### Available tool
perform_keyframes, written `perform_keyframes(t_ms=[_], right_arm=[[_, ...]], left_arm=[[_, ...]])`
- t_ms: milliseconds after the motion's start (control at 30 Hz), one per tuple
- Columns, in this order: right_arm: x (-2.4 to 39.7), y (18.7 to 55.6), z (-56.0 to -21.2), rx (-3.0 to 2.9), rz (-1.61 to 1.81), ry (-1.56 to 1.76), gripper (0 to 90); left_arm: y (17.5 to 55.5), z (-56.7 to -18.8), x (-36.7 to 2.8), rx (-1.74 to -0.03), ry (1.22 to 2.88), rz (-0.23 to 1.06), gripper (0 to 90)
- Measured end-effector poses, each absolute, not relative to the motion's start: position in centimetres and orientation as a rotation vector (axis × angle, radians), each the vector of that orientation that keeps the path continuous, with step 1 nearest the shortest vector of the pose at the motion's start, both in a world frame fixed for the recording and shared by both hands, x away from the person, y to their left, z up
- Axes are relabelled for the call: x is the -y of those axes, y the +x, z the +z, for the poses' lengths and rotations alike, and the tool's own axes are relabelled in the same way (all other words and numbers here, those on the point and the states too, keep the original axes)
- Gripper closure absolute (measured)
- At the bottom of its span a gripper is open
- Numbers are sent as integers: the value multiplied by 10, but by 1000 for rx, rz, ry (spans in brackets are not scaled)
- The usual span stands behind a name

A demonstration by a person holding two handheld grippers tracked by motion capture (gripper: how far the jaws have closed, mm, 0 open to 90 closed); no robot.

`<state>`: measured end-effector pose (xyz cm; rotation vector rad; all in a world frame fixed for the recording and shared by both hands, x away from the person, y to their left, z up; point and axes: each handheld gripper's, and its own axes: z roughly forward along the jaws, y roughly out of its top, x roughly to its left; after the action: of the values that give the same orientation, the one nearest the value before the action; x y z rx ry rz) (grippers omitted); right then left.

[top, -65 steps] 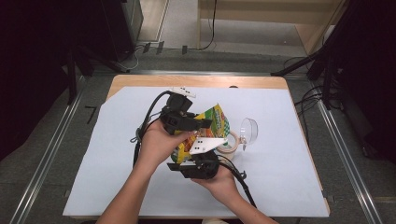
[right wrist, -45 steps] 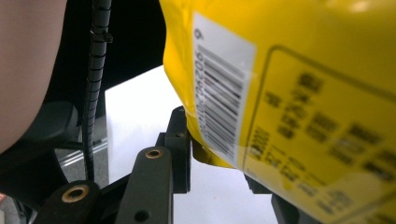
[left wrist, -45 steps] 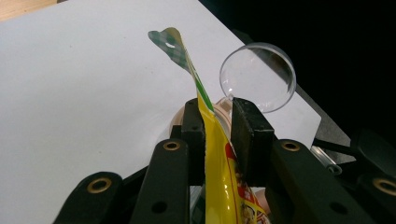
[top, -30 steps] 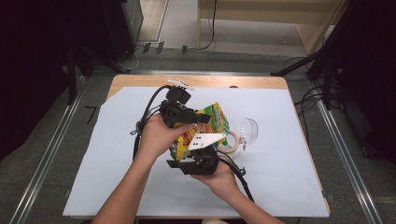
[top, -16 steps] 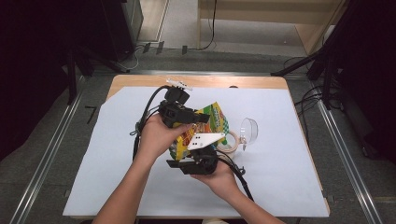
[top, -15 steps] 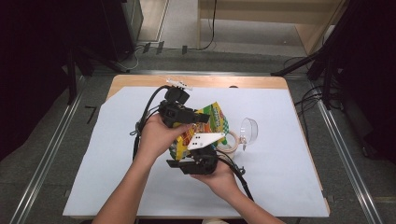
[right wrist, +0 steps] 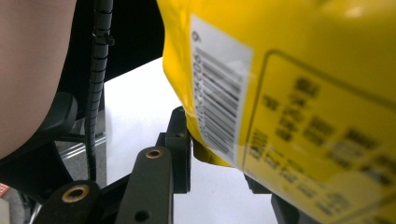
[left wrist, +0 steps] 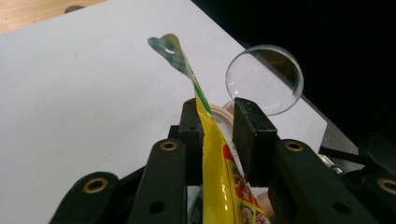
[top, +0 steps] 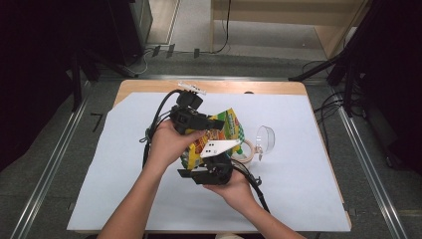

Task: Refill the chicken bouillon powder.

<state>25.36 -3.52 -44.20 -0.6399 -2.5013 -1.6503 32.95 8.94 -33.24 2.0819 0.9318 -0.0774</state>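
- High view first, from the left of the table: the white sheet (top: 114, 169) covers most of the wooden tabletop (top: 149, 85), and the person's left forearm comes up across it from the bottom edge.
- Next comes the left gripper (top: 199, 122), held in the left hand (top: 169, 144) above the middle of the sheet, its black cable looping off to the left.
- From the left gripper view, its two black jaws stand either side of the yellow snack bag (left wrist: 219, 172); the left pad lies against the foil, while the right pad seems a little clear of it, so I cannot tell whether this gripper truly pinches it.
- The bag's green-checked top flap (left wrist: 170, 49) sticks up past the jaws, tilted left.
- Just right of centre, the right gripper (top: 211, 172) sits low under the bag, held in the right hand (top: 234, 186), with its grey plate on top.
- From the right gripper view (right wrist: 212, 156), the bag's barcode side bulges between the jaws; the left jaw touches the lower edge, the right jaw is hidden behind the foil, so a firm grip cannot be confirmed.
- Further right, a roll of tape (top: 245, 149) lies flat just beside the bag.
- Rightmost, a clear plastic cup (top: 266, 140) lies on its side, near the tape.
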Motion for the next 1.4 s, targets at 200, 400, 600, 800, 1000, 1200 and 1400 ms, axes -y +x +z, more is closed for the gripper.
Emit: perform_keyframes(t_ms=[200, 400, 600, 800, 1000, 1200, 1400], right_arm=[[35, 252, -440, 2498, -1659, -644, 691], [35, 254, -443, 2485, -1651, -665, 692], [35, 254, -443, 2478, -1663, -669, 693], [35, 254, -444, 2485, -1659, -674, 693], [36, 255, -446, 2479, -1653, -683, 697], [36, 253, -444, 2486, -1661, -667, 694], [36, 254, -445, 2497, -1665, -662, 694]], left_arm=[[329, -331, -89, -926, 2078, -82, 736], [330, -332, -87, -925, 2085, -79, 735], [328, -331, -85, -915, 2093, -62, 735], [327, -331, -84, -914, 2094, -59, 735], [325, -331, -82, -908, 2103, -40, 733], [328, -332, -84, -924, 2102, -47, 737], [327, -333, -84, -921, 2103, -40, 736]])
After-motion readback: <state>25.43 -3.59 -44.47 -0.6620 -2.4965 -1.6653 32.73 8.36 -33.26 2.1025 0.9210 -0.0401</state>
